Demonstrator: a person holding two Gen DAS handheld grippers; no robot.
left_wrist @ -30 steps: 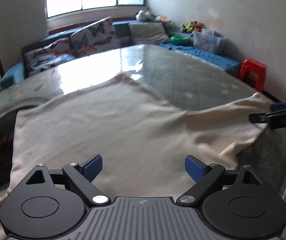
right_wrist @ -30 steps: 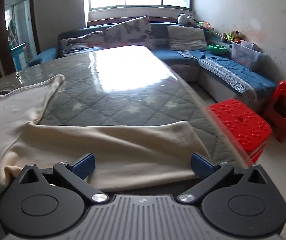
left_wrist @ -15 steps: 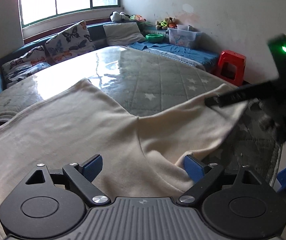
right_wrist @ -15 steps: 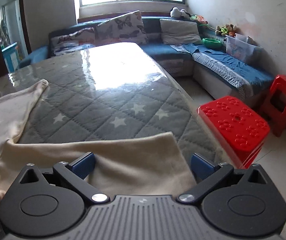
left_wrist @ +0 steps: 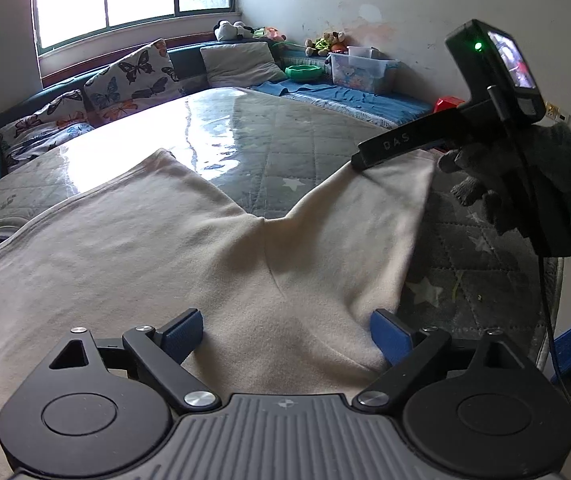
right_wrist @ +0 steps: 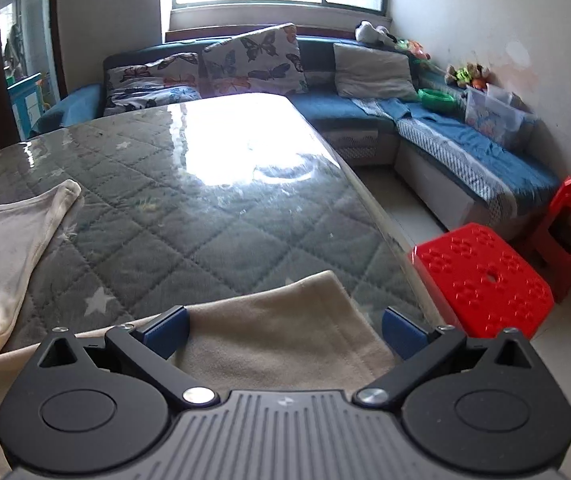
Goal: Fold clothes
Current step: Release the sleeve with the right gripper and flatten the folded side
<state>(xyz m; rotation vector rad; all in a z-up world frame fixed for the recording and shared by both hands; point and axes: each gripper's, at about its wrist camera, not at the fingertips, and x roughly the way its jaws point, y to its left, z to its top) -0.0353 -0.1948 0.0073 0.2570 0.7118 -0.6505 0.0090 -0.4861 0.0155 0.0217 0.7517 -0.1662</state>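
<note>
Left wrist view shows a cream garment [left_wrist: 157, 248] spread flat on the quilted table [left_wrist: 285, 144], one sleeve reaching toward the table's right edge. The left gripper [left_wrist: 285, 330] hovers over its near hem, jaws wide apart. The right gripper [right_wrist: 283, 330], also spread wide, straddles the sleeve's end. It looks soft, light and limp; pinching hem and cuff edges seems best.
</note>
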